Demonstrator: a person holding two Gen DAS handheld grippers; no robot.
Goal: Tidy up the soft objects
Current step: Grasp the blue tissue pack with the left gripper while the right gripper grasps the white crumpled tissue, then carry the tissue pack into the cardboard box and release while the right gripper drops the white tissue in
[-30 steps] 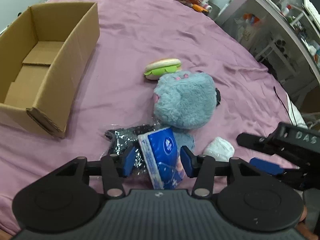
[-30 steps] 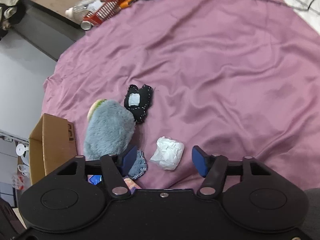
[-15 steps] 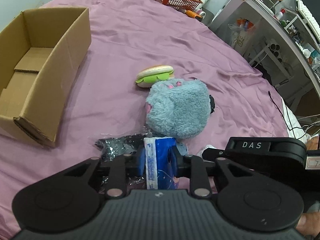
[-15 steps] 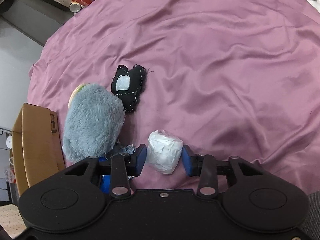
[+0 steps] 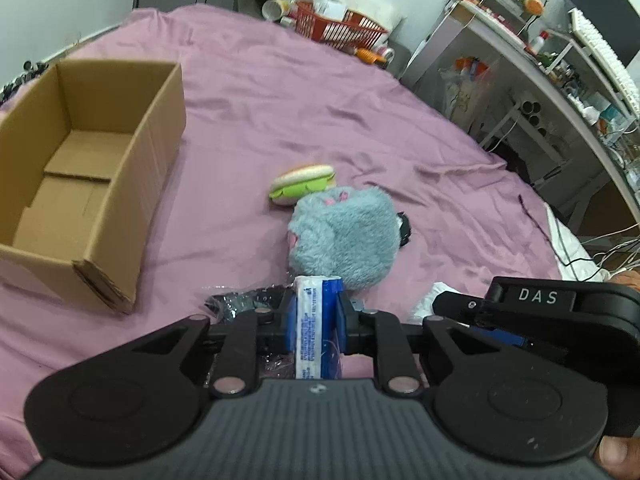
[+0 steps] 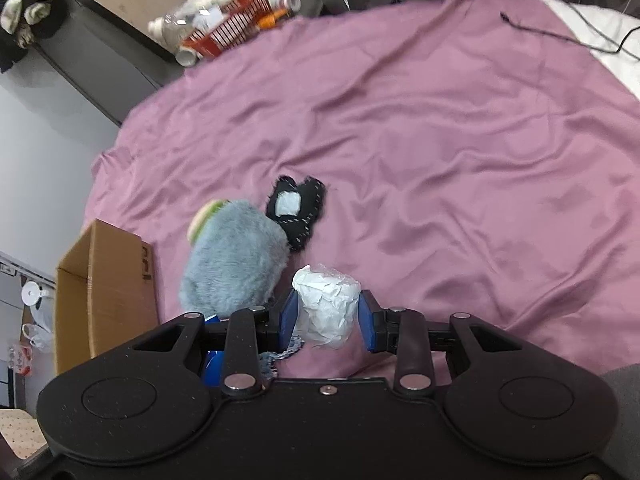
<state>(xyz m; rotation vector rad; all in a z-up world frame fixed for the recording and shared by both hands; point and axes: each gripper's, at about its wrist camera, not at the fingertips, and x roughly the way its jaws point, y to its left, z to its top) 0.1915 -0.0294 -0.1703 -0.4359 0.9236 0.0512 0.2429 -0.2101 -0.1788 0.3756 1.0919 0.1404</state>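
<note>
One purple sheet [image 5: 280, 120] beneath both clamped grippers.

Black tongs [image 5: 314, 326] with blue pads [image 6: 289, 319], "DAS" lettering.

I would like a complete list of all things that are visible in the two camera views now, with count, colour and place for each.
cardboard box: 1, brown, open, on the bed's left side.
bed sheet: 1, purple, under everything.
hot dog toy: 1, cream and green, behind the plush.
plush: 1, grey-blue, mid-bed.
black patch toy: 1, black with a white square, beside the plush.
tissue pack: 1, blue and white, between the left tongs.
plastic bag: 1, dark and shiny, under the left tongs.
white wad: 1, white, between the right tongs.
red basket: 1, at the bed's far edge.
shelves: white, right, cluttered.
left tongs: shut on the pack.
right tongs: shut on the wad.
</note>
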